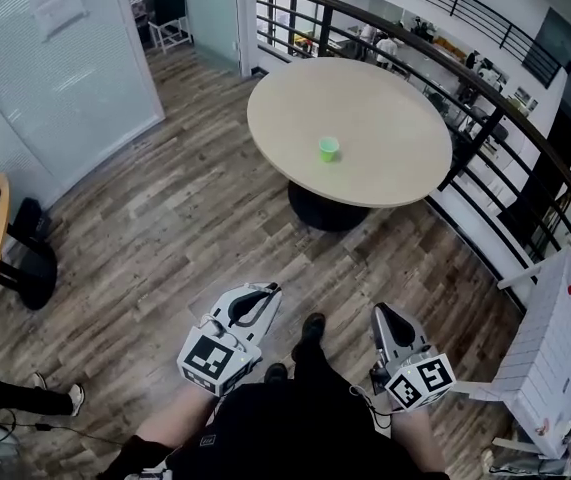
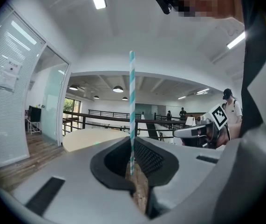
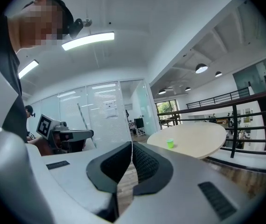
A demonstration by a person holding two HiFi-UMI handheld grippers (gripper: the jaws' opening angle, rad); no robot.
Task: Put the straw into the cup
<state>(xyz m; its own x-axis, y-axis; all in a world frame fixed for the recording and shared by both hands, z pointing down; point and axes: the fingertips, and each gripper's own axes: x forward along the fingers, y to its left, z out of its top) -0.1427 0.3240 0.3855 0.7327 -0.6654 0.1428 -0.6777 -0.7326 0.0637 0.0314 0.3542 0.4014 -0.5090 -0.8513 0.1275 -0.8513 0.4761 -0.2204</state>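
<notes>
Carrying straw (image 2: pixel 132 101) to cup (image 1: pixel 329 149), likely approach step | left gripper (image 1: pixel 262 296) clamped on upright straw | right gripper (image 1: pixel 382 318) jaws together, empty | cup on table (image 1: pixel 385 98), well apart from both | next: close in, lower straw tip into cup

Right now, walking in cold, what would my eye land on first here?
Probably the teal-and-white striped straw, standing upright, pinched in the shut jaws of the left gripper. Next, the little green cup, sitting alone on the round table across the wooden floor, well away from both grippers. The right gripper is shut on nothing.
</notes>
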